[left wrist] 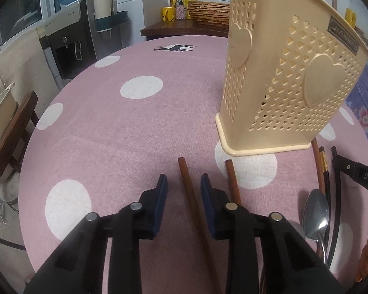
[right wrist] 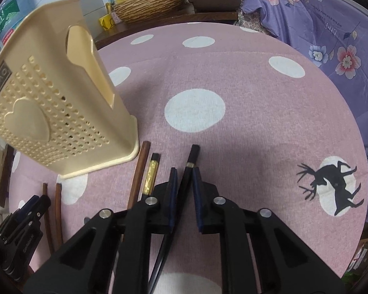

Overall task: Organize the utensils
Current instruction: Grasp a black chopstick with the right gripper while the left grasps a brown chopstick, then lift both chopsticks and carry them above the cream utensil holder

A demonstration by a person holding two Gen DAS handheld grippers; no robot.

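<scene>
Utensils lie on the pink, white-dotted desk (left wrist: 105, 127) just near of the cream perforated plastic holder (left wrist: 289, 78), which stands upright and holds none of them yet. The left tool (left wrist: 183, 178) straddles a brown wooden chopstick (left wrist: 187, 186) with narrow jaws, though gaps show on both sides, so it is not yet gripped. The right tool (right wrist: 186, 171) is nearly closed on a black chopstick with a gold band (right wrist: 191, 159); its twin (right wrist: 152, 171) and another brown stick (right wrist: 138, 171) lie to its left. A steel spoon (left wrist: 316, 216) rests further right in the left view. To do this well, squeeze firmly before lifting, raise each stick level, then tip it upright over the holder's open top.
</scene>
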